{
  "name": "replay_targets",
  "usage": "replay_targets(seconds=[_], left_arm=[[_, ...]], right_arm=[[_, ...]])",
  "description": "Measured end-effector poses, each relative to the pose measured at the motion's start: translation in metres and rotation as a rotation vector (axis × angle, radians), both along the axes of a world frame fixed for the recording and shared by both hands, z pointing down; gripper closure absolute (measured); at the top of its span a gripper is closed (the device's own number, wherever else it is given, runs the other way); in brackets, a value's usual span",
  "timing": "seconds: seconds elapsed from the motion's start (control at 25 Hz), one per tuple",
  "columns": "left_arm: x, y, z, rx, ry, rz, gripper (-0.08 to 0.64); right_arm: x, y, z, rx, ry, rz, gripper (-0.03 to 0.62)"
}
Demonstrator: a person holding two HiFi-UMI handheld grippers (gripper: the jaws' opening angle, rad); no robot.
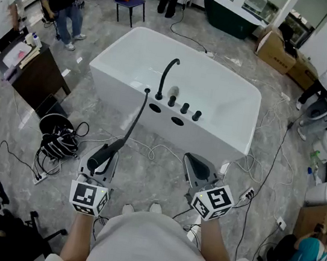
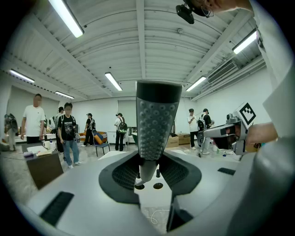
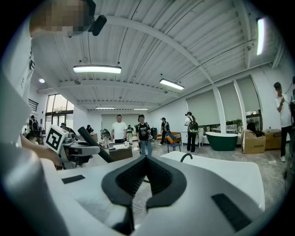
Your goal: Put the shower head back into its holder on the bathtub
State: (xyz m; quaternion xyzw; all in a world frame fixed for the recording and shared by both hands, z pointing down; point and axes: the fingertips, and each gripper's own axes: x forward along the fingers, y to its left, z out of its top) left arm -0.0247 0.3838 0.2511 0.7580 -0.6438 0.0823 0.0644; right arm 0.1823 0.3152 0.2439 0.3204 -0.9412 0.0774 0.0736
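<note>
Right, my left gripper [image 2: 148, 174] grips the shower head [image 2: 156, 122], well short of the bathtub [image 1: 229, 140]; right gripper [image 3: 146, 179] shut, empty; next I carry it to the near-rim holder [image 1: 154, 108].

The bathtub [image 1: 127, 45] is plain white, with a black faucet [image 1: 167, 73] and black knobs [image 1: 184, 108] on its rim. The shower head [image 2: 156, 122] is dark grey, its face covered in rows of small dots, and its hose [image 1: 137, 117] is black. The left gripper [image 2: 148, 177] and right gripper [image 3: 145, 177] are pale grey with black ribbed pads [image 3: 130, 177]. Each marker cube [image 1: 88, 198] is white with black squares. The floor [image 1: 150, 176] is grey, veined like marble. A second bathtub [image 1: 229, 16] further back is dark green.
</note>
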Motion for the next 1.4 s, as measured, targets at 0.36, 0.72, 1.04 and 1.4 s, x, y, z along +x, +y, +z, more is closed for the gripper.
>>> replay_targets(seconds=[0.36, 0.72, 1.04, 1.4], left_arm=[[-0.008, 0.001, -0.001, 0.007, -0.014, 0.007, 0.42], [-0.021, 0.002, -0.007, 0.023, -0.027, 0.019, 0.42], [-0.038, -0.008, -0.026, 0.069, -0.049, 0.035, 0.42], [-0.051, -0.023, -0.041, 0.089, -0.052, 0.092, 0.42]], right_arm=[[-0.006, 0.003, -0.002, 0.017, 0.006, 0.018, 0.577], [-0.008, 0.006, -0.006, 0.011, -0.035, 0.063, 0.575], [-0.027, 0.013, -0.007, 0.017, -0.021, 0.076, 0.575], [-0.06, 0.005, -0.023, 0.04, -0.021, 0.101, 0.575]])
